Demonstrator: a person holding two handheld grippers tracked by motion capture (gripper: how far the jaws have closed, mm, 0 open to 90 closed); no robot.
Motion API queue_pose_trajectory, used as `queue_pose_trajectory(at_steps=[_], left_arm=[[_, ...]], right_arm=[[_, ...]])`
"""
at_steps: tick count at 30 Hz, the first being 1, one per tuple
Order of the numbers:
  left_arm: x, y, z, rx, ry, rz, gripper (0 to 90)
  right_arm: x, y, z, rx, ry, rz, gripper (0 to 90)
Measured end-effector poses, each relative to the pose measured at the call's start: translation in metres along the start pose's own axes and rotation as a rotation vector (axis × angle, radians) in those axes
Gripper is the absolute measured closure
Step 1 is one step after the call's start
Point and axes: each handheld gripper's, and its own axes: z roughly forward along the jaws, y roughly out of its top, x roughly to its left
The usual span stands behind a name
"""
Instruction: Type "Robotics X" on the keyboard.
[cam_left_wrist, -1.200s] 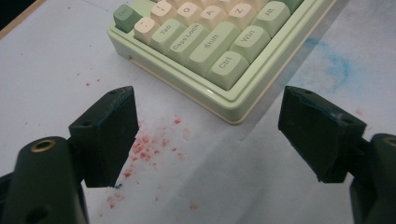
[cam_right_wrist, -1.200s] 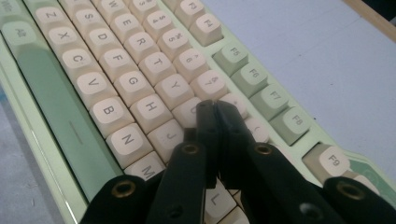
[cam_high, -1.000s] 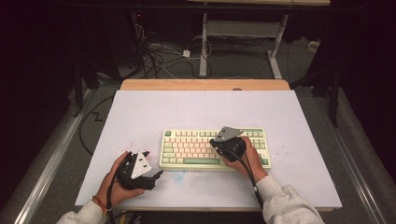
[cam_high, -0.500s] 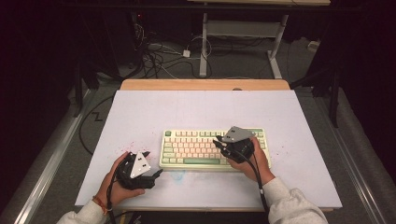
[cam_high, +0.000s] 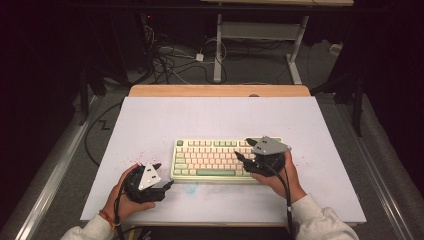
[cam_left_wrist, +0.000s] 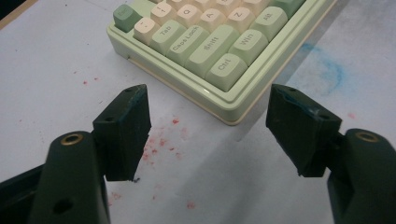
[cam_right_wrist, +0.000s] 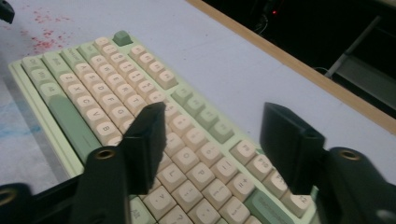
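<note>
Mid key-pressing on the keyboard (cam_high: 227, 161), by the look of it, with a press just finished. Keyboard lying flat near the front middle of the table (cam_high: 220, 112), between the 2 hands. Right gripper (cam_high: 246, 152) over its right half, jaws just opened and now apart above the keys, nothing between them. Left gripper (cam_high: 165, 176) low off the keyboard's front left corner, jaws just narrowed a little yet apart and empty. Next, probably: picking 1 key, bringing a jaw tip square over it, pressing straight down without catching neighbours.
</note>
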Motion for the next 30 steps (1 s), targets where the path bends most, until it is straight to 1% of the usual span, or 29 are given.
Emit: queue_pose_trajectory(at_steps=[1, 4, 6, 9, 10, 13, 15, 17, 19, 20, 22, 23, 25, 26, 30], left_arm=[[0.001, 0.000, 0.000, -0.005, -0.006, 0.004, 31.3], [0.001, 0.000, 0.000, -0.002, -0.015, 0.005, 33.3], [0.001, 0.001, -0.001, -0.001, -0.024, 0.000, 34.8], [0.002, 0.001, -0.001, 0.002, -0.027, -0.005, 38.2], [0.003, 0.000, -0.001, 0.007, -0.039, -0.015, 40.2], [0.004, 0.001, -0.002, 0.006, -0.052, -0.024, 47.9], [0.006, 0.001, -0.003, 0.006, -0.062, -0.028, 56.8], [0.006, 0.002, -0.003, 0.009, -0.066, -0.030, 64.6], [0.007, 0.003, -0.004, 0.012, -0.059, -0.025, 72.9], [0.007, 0.003, -0.005, 0.006, -0.055, -0.026, 76.5], [0.009, 0.004, -0.008, -0.021, -0.062, -0.036, 83.3], [0.010, 0.005, -0.009, -0.027, -0.065, -0.042, 85.4], [0.011, 0.006, -0.009, -0.031, -0.067, -0.048, 87.6], [0.012, 0.007, -0.008, -0.026, -0.078, -0.048, 87.7], [0.011, 0.010, -0.005, -0.013, -0.093, -0.042, 87.8]], right_arm=[[-0.001, -0.001, -0.002, -0.006, -0.006, 0.001, 37.2], [-0.003, -0.006, -0.008, -0.019, -0.028, 0.000, 33.7], [-0.004, -0.009, -0.012, -0.028, -0.030, 0.004, 32.0], [-0.005, -0.013, -0.017, -0.032, -0.053, -0.008, 29.0], [-0.005, -0.015, -0.019, -0.033, -0.058, -0.009, 27.7], [-0.006, -0.020, -0.024, -0.034, -0.063, -0.003, 26.6], [-0.006, -0.024, -0.028, -0.033, -0.084, -0.007, 25.3], [-0.006, -0.027, -0.032, -0.029, -0.093, -0.008, 25.3], [-0.006, -0.031, -0.036, -0.037, -0.096, -0.003, 25.3], [-0.006, -0.033, -0.038, -0.036, -0.099, -0.001, 25.3], [-0.006, -0.037, -0.041, -0.037, -0.104, 0.000, 25.3], [-0.006, -0.039, -0.043, -0.031, -0.106, 0.000, 25.3], [-0.004, -0.044, -0.045, -0.021, -0.117, -0.008, 25.4], [-0.004, -0.046, -0.046, -0.018, -0.122, -0.014, 26.0], [0.000, -0.057, -0.050, -0.004, -0.120, -0.008, 26.8]])
